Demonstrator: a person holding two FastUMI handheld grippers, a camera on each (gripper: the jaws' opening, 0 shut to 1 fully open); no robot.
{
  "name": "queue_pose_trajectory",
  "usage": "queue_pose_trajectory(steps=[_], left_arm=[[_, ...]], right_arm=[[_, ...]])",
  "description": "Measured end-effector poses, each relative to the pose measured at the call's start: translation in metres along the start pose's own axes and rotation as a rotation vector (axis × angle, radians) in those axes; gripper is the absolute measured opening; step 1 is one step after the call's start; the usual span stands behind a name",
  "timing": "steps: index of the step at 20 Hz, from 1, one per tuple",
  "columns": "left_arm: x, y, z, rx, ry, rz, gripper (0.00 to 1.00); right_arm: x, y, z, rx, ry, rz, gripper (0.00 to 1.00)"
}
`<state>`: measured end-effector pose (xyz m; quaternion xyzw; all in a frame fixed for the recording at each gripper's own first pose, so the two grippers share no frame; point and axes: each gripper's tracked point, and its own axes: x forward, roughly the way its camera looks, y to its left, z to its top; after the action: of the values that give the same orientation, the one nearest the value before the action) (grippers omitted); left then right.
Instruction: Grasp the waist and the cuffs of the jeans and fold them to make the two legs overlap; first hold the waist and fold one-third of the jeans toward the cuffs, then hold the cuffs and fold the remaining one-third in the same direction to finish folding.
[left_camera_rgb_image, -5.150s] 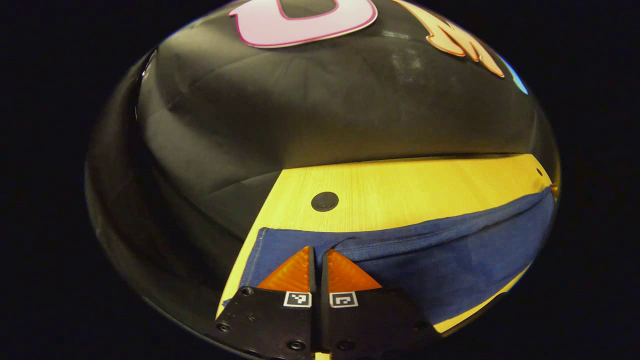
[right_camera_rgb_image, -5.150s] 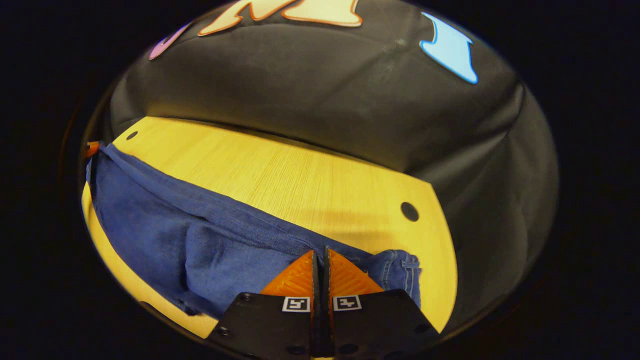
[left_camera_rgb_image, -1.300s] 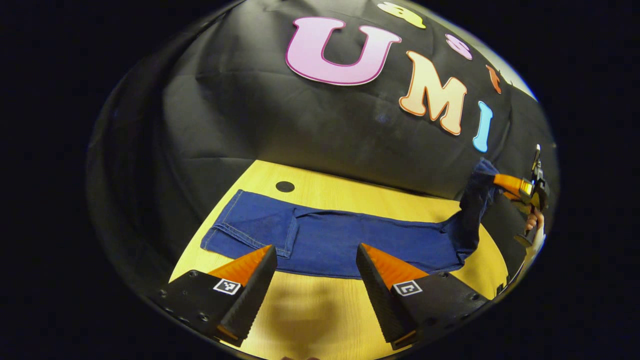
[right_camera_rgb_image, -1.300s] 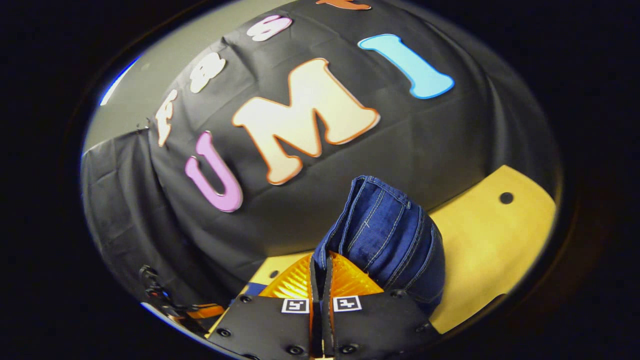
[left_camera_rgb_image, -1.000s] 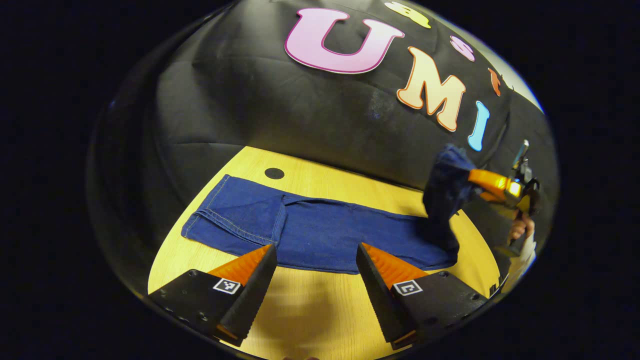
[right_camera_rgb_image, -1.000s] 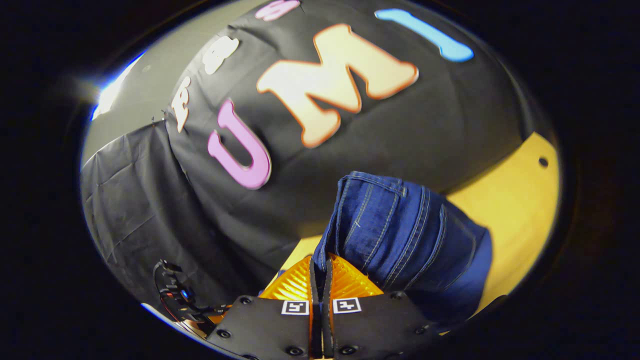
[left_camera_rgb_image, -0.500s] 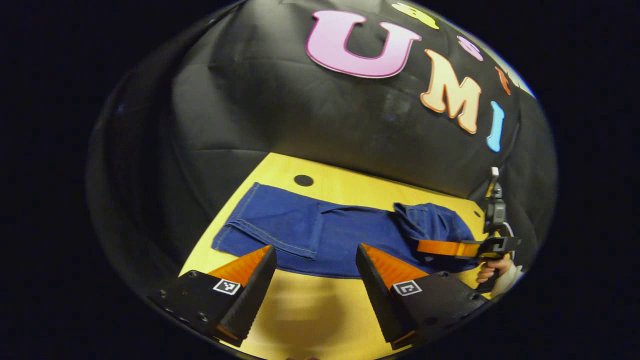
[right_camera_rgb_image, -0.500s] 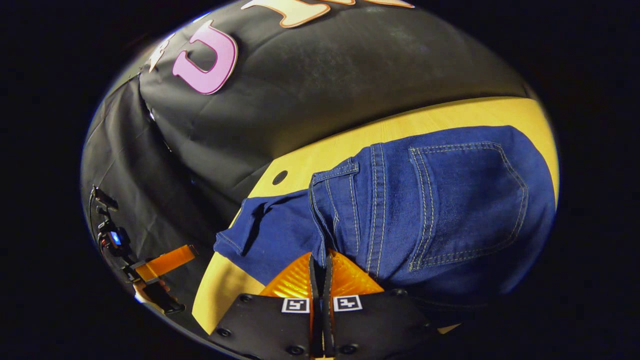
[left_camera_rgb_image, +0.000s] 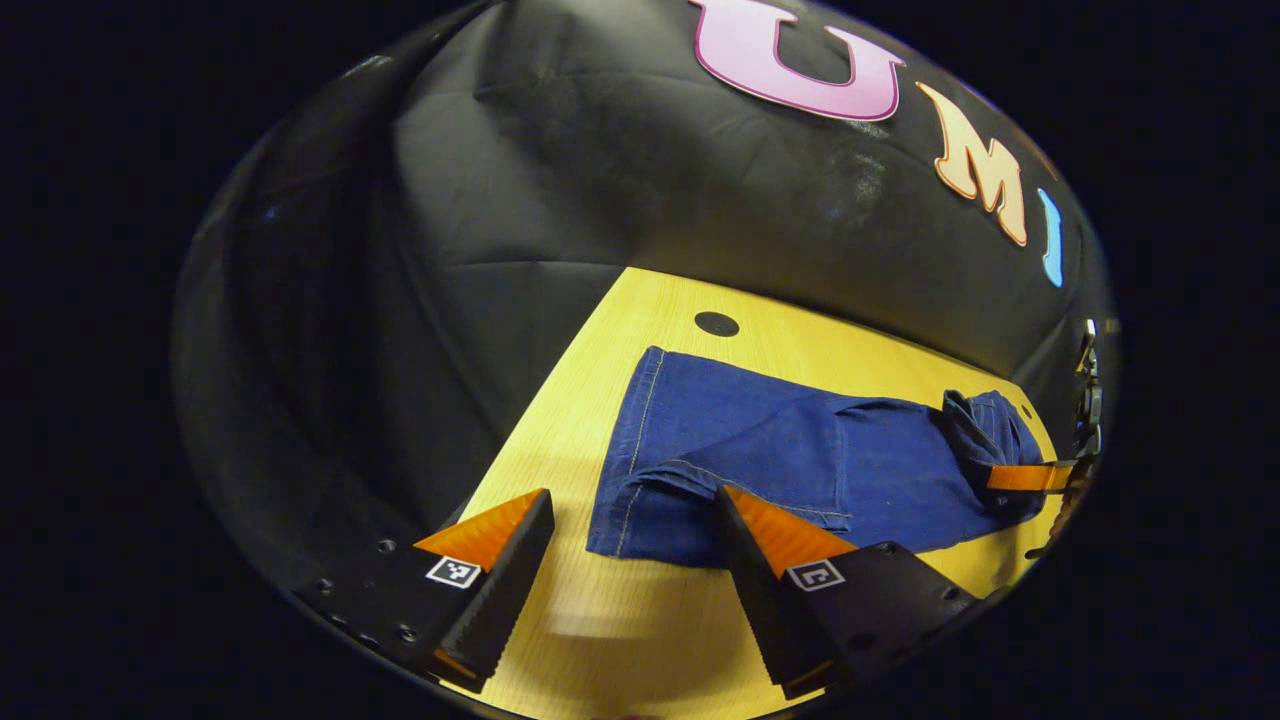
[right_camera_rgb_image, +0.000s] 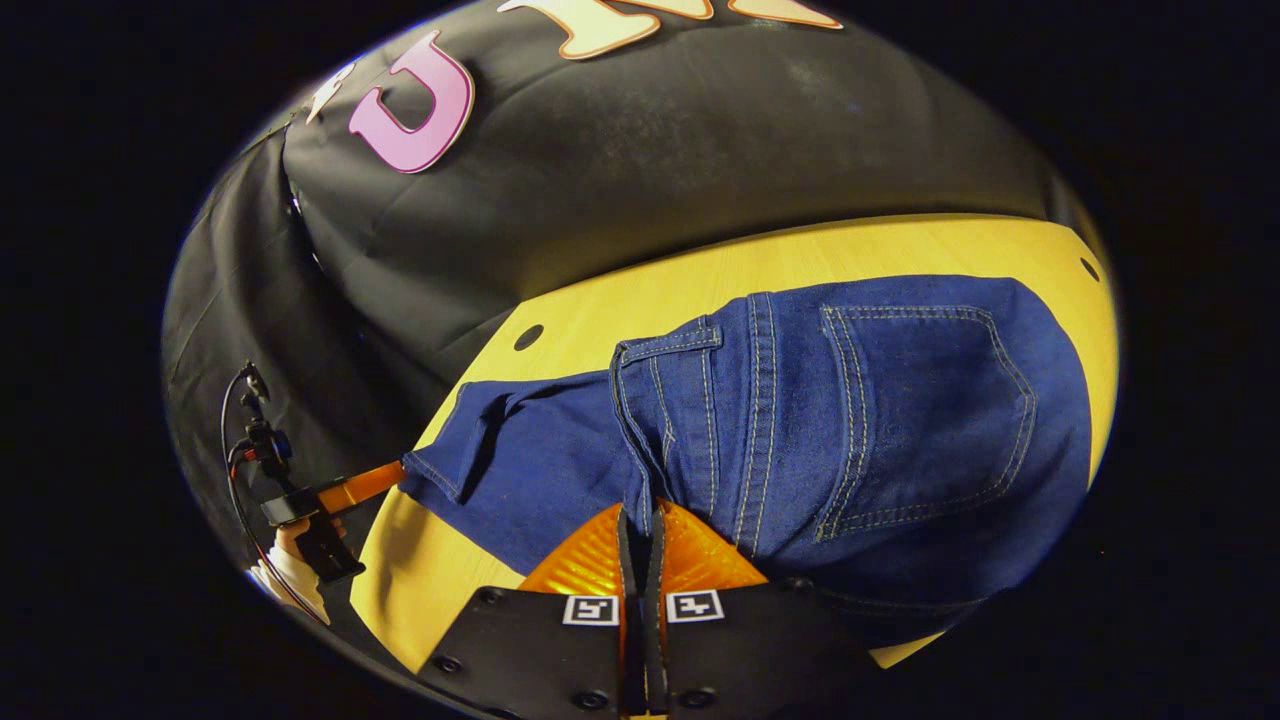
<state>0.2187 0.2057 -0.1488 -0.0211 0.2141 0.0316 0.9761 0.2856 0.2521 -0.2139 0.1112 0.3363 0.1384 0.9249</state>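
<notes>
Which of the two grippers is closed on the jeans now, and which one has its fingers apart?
The right gripper is closed on the waist end of the jeans, folded onto the legs. The left gripper is open, at the cuff end.

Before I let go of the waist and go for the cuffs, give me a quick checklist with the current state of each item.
1. Waist end folded over onto the legs and lying on the table: ok, back pocket faces up.
2. Right gripper shut on the waist edge: ok, not released yet.
3. Left gripper open for the cuffs: ok, fingers spread wide, holding nothing.
4. Left gripper lined up with the cuff end: ok, cuffs sit just ahead between its fingers.
5. Two legs overlapping squarely at the cuffs: not ok, one cuff edge is rumpled and offset.
6. Fold covers one third of the length: cannot tell.
</notes>
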Motion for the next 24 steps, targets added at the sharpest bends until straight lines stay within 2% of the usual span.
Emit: queue_pose_trajectory(steps=[7,8,9,10,11,13,15,17,18,19,20,21,22,23,24], left_arm=[[0.007,-0.003,-0.013,0.02,0.039,-0.017,0.95],[0.008,-0.002,-0.008,0.037,0.03,-0.014,0.95],[0.01,-0.003,-0.011,0.048,0.037,-0.014,0.95],[0.009,-0.005,-0.015,0.064,0.047,-0.012,0.94],[0.009,-0.005,-0.016,0.081,0.049,-0.011,0.94],[0.01,-0.003,-0.018,0.109,0.059,0.0,0.92],[0.009,-0.004,-0.017,0.116,0.049,-0.005,0.88],[0.008,-0.003,-0.017,0.102,0.036,-0.008,0.77],[0.009,-0.003,-0.016,0.1,0.033,-0.011,0.68],[0.008,-0.005,-0.014,0.092,0.03,-0.023,0.65],[0.008,-0.009,-0.012,0.065,0.018,-0.051,0.48],[0.006,-0.016,-0.012,0.023,0.004,-0.067,0.4],[0.01,-0.019,-0.011,-0.006,-0.009,-0.071,0.16],[0.012,-0.02,-0.012,-0.028,-0.018,-0.072,0.14],[0.01,-0.02,-0.012,-0.045,-0.025,-0.07,0.07]], right_arm=[[-0.006,0.0,0.005,0.028,-0.01,-0.021,0.06],[-0.007,0.001,0.007,0.035,-0.015,-0.016,0.14],[-0.011,0.007,0.012,0.056,-0.023,0.005,0.16],[-0.024,0.02,0.016,0.093,-0.025,0.053,0.24],[-0.035,0.033,0.021,0.127,-0.033,0.087,0.5],[-0.05,0.037,0.037,0.132,-0.084,0.078,1.0],[-0.07,0.034,0.048,0.128,-0.124,0.058,0.97],[-0.091,0.03,0.058,0.14,-0.151,0.04,0.97],[-0.098,0.027,0.061,0.139,-0.16,0.024,0.97],[-0.108,0.022,0.064,0.135,-0.17,0.005,0.97],[-0.119,0.018,0.065,0.132,-0.179,-0.014,0.97],[-0.13,0.014,0.065,0.137,-0.187,-0.027,0.97],[-0.141,0.013,0.065,0.146,-0.19,-0.035,0.97],[-0.149,0.011,0.063,0.157,-0.191,-0.041,0.97],[-0.156,0.009,0.06,0.169,-0.192,-0.05,0.97]])
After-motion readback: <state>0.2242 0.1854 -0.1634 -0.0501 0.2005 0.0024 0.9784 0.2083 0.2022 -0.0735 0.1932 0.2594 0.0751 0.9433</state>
